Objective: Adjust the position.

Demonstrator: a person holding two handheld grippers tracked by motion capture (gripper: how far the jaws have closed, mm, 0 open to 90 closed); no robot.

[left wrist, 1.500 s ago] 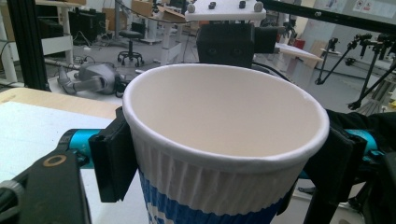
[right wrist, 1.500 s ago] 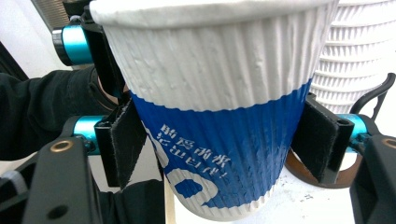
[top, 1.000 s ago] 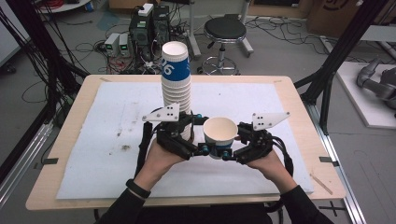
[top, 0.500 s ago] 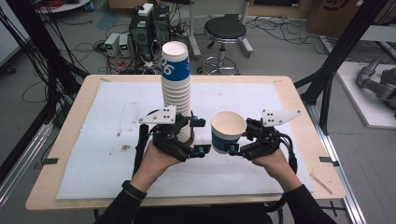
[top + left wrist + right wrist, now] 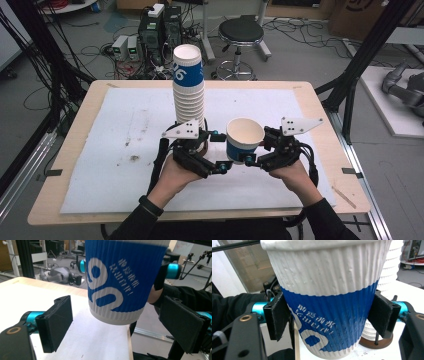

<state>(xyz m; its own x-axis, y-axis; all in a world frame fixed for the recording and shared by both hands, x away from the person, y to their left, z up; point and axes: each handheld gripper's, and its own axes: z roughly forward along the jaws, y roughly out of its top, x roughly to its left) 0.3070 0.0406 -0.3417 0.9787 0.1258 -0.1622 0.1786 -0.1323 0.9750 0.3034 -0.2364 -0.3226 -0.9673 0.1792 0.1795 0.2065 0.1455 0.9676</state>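
White foam mat (image 5: 125,150) covers the table, and a tall stack of cups (image 5: 189,90) stands on it near the middle. Just right of the stack, the single cup (image 5: 244,140) hangs above the mat, clamped by the right gripper (image 5: 252,159). The left gripper (image 5: 220,150), jaws apart and empty, flanks its base; squeezing harder could crush the ribbed wall, or a swing could topple the stack.

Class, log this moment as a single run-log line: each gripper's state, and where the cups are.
right gripper: shut on single cup, upright, lifted | left gripper: open, jaws either side of it | cup stack: upright on table
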